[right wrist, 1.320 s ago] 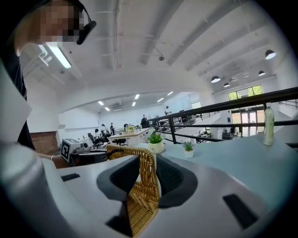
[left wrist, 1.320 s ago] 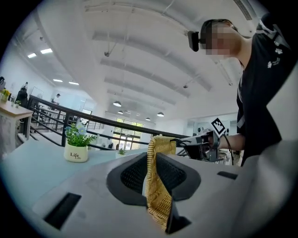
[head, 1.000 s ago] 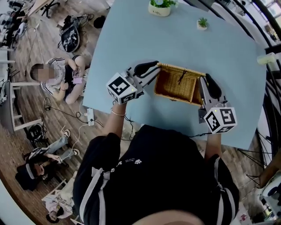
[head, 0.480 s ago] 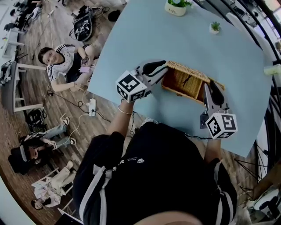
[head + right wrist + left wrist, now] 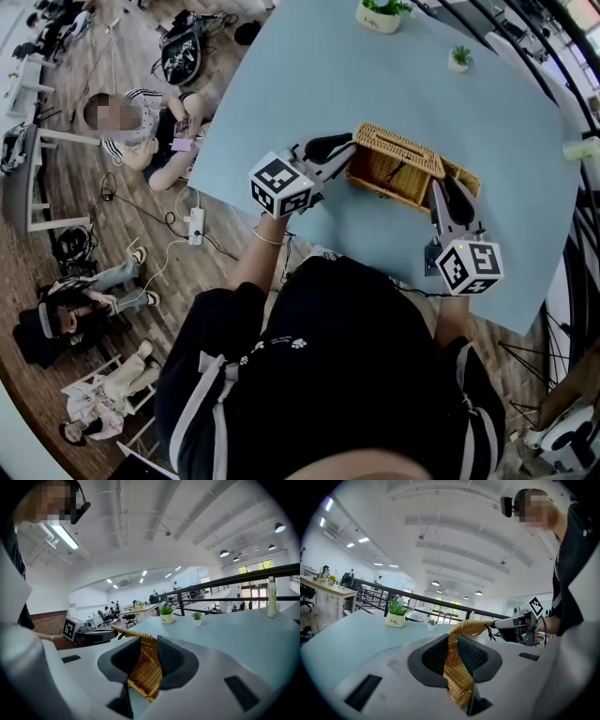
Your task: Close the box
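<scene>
**Wicker lid pinched at both short ends**

Woven box (image 5: 386, 176) sits on the blue tabletop (image 5: 281, 84). Its long axis runs from my left gripper (image 5: 345, 152) across to my right gripper (image 5: 444, 192). Each gripper is clamped on one short end of the tilted lid (image 5: 401, 148), so neither is nearer. I judge the lid must come down level onto the box's rim. Beyond the box, a white plant pot (image 5: 395, 619) reads "Life".
</scene>
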Action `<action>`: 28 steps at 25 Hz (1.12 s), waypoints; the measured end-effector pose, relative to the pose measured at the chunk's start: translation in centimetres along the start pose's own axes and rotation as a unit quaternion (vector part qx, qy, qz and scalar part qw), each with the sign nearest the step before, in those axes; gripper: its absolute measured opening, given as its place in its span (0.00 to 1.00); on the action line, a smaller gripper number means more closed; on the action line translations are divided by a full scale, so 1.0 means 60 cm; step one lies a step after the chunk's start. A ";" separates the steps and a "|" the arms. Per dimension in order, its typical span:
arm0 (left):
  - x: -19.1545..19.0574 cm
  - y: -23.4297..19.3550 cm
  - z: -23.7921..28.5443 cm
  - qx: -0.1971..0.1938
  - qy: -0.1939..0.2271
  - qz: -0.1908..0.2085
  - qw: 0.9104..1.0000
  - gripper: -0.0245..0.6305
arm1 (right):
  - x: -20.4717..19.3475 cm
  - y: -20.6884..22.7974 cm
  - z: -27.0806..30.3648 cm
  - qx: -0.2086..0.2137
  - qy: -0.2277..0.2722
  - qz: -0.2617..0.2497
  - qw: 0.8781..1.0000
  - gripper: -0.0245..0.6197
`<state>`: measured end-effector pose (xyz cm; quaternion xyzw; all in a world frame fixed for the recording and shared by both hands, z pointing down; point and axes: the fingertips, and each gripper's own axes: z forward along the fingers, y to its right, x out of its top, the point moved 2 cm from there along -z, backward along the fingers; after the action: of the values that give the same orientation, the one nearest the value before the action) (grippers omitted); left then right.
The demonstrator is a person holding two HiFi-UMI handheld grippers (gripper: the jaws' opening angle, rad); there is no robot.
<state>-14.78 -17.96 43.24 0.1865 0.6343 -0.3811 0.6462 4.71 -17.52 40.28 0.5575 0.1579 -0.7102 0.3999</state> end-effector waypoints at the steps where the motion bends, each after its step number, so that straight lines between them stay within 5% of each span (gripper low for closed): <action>1: -0.001 -0.001 -0.001 0.002 0.001 -0.001 1.000 0.14 | -0.001 -0.002 0.001 0.001 0.001 0.002 1.000 0.21; 28: -0.077 0.037 -0.031 0.044 -0.029 -0.056 0.997 0.14 | -0.076 -0.020 -0.029 0.037 -0.035 0.028 0.998 0.20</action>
<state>-13.99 -13.99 46.89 0.1676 0.6073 -0.4493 0.6334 5.21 -13.81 43.62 0.5511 0.1018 -0.7228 0.4043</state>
